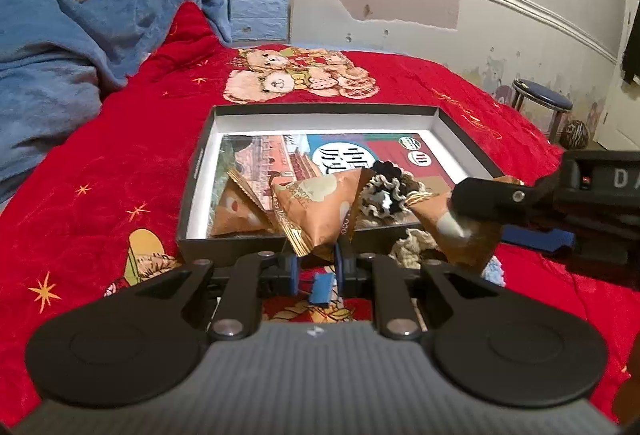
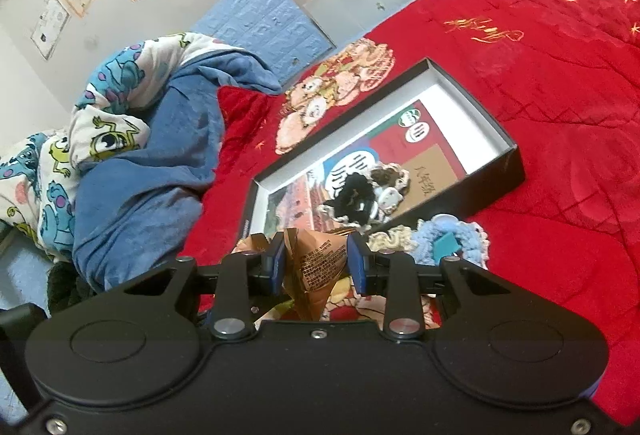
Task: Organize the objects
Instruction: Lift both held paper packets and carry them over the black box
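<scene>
A shallow black box [image 1: 200, 171] lies on the red bedspread with a picture book [image 1: 280, 151] flat inside it. In the box are a brown triangular snack packet [image 1: 236, 215] and dark and cream scrunchies [image 1: 384, 195]. My left gripper [image 1: 316, 271] is shut on the lower corner of a second brown packet [image 1: 316, 211], held over the box's near wall. My right gripper [image 2: 317, 255] is shut on a third brown packet [image 2: 320, 271], just short of the box [image 2: 516, 163]. One of its black fingers [image 1: 492, 195] shows at the right of the left wrist view.
A light blue scrunchie [image 2: 448, 235] and a cream one [image 2: 392, 239] lie on the bedspread [image 2: 560, 95] by the box's near side. A blue blanket [image 1: 60, 67] and a cartoon quilt [image 2: 60, 163] are heaped at the left. A blue-topped stool [image 1: 544, 99] stands by the wall.
</scene>
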